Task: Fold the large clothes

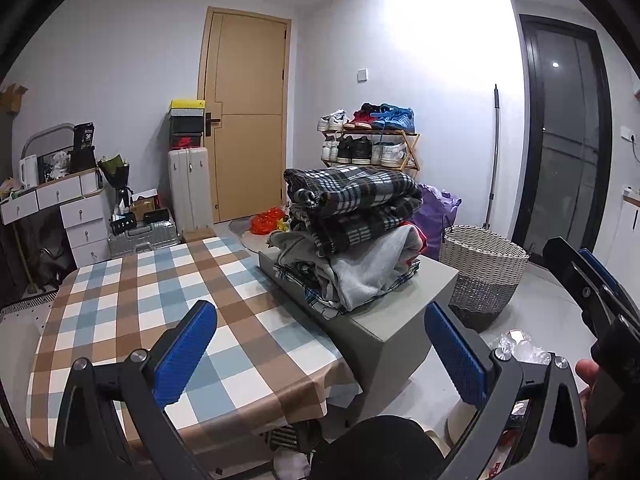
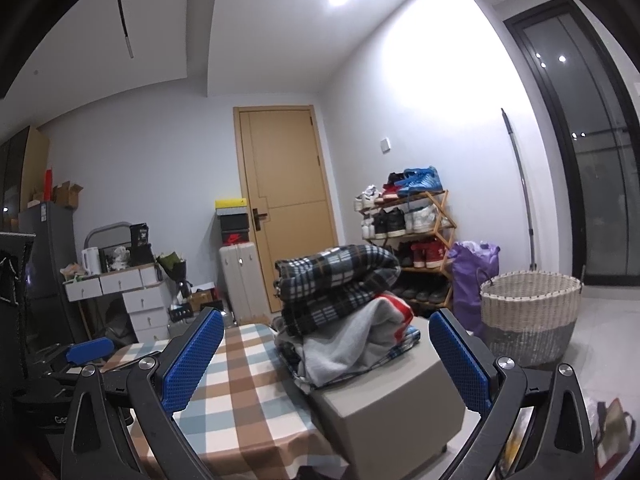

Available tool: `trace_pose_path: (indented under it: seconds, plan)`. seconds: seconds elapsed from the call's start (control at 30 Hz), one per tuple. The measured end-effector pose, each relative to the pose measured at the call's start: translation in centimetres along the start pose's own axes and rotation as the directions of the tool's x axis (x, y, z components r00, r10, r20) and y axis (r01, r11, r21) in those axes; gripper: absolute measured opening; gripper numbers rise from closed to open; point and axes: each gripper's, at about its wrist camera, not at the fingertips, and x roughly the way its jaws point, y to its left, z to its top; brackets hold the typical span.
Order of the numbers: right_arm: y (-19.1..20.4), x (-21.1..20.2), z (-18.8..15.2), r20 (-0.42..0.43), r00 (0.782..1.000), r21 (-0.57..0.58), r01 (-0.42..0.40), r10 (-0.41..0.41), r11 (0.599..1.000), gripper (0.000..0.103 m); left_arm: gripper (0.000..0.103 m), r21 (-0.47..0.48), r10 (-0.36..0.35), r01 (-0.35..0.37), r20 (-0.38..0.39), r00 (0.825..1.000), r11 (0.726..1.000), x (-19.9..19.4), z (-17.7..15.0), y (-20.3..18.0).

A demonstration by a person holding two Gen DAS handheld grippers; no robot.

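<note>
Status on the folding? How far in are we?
Done: a stack of folded clothes sits on the grey box, plaid one on top. In hand: nothing; left gripper and right gripper are both open and empty. The checked table holds no garment. What's left can't be seen.

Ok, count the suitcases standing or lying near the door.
2. An upright white suitcase stands left of the door; a silver suitcase lies flat on the floor beside it, with boxes on top. Clutter may hide others.

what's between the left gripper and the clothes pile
Only bare checkered tablecloth lies between the open left gripper and the clothes pile, per the left wrist view.
</note>
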Motion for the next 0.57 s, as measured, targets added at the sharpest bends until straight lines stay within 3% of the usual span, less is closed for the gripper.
trace_pose_path:
  seconds: [0.57]
  plan:
    - [-0.55, 0.17, 0.27, -0.002, 1.000, 0.005, 0.007, -0.007, 1.000, 0.103, 0.101, 0.009, -0.042, 0.042, -0.040, 0.998, 0.999, 0.33, -0.34, 0.26]
